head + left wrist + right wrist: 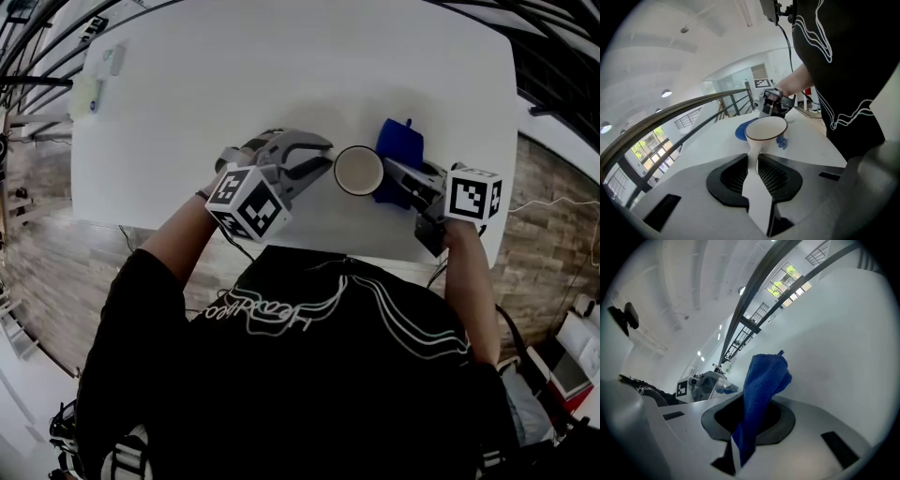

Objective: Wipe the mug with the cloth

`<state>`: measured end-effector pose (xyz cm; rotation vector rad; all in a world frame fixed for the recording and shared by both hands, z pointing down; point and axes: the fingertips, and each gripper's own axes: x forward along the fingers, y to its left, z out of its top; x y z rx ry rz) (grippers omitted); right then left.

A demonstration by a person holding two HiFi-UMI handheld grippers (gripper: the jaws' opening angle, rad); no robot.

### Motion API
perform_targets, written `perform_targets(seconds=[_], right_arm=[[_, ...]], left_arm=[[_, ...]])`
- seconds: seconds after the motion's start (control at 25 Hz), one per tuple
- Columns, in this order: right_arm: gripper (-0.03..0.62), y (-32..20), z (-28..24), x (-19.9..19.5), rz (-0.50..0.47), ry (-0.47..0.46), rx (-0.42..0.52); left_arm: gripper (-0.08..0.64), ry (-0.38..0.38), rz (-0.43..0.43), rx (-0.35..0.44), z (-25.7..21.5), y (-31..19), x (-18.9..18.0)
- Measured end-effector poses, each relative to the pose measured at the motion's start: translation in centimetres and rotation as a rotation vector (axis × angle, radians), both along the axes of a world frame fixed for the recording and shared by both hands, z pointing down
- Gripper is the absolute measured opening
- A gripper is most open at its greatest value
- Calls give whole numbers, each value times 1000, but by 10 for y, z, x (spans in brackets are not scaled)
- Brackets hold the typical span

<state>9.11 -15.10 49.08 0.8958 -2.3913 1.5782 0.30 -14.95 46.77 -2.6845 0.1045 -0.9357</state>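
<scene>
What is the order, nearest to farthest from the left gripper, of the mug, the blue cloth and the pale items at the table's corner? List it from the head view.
1. The mug: gripped by its handle in the left gripper.
2. The blue cloth: just past the mug, on the right.
3. The pale items: far-left corner of the table.

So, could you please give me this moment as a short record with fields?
surface: white table
mug: white mug, upright, mouth up
left gripper: jaws shut on the mug's handle
right gripper: jaws shut on the blue cloth, which hangs bunched out of them
cloth position: at the mug's right side; contact cannot be told
</scene>
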Motion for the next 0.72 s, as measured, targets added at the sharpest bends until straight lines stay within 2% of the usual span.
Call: perform_targets(seconds=[0.36, 0.48, 0.72], right_arm=[[54, -1, -37, 6, -140, -40, 95], [54, -5, -46, 6, -201, -59, 126], [54, -11, -53, -3, -349, -69, 180]], left_arm=[[66, -48, 116, 19, -2, -2, 1], [66, -52, 153, 7, -2, -4, 3], [66, -79, 239, 41, 0, -10, 8]])
